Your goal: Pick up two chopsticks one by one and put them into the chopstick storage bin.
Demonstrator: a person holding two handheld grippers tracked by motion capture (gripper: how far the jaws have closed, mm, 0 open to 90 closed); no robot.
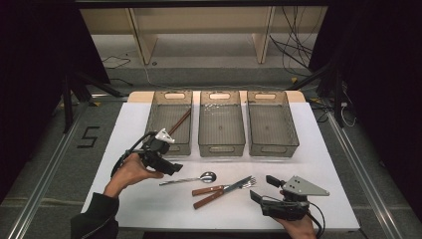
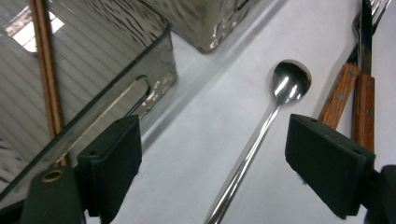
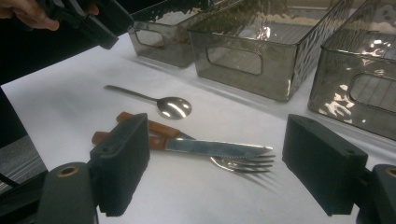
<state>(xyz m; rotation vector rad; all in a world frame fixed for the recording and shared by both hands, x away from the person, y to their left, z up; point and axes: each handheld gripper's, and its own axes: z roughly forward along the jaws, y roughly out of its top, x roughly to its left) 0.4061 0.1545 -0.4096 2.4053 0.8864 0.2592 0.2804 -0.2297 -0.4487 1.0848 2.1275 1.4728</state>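
1. The spoon (image 1: 191,179) lies flat on the white table (image 1: 149,209), in front of the row of three bins. Its bowl points toward the knife and fork, and its handle runs back toward the person's left hand.
2. In the left gripper view the spoon (image 2: 261,135) shows between the two black jaws, its handle running down to the bottom edge and its bowl at the far end. The jaws stand wide apart and hold nothing.
3. The left gripper (image 1: 166,167) hovers just above the handle end of the spoon, close to the front of the left bin. The left hand (image 1: 130,172) grips it from behind.
4. The knife (image 1: 221,192) and the fork (image 1: 224,187), both with wooden handles, lie together just right of the spoon's bowl. In the right gripper view the knife (image 3: 205,148) rests across the fork (image 3: 243,163), whose tines poke out beneath the blade tip.
5. The right gripper (image 1: 263,188) sits low at the near right of the table, pointing toward the knife and fork but apart from them. Its jaws are wide open and empty.
6. The left bin (image 1: 154,117) holds a wooden stick (image 1: 180,121) lying slantwise. The middle bin (image 1: 221,144) and the right bin (image 1: 272,148) stand beside it in a row.
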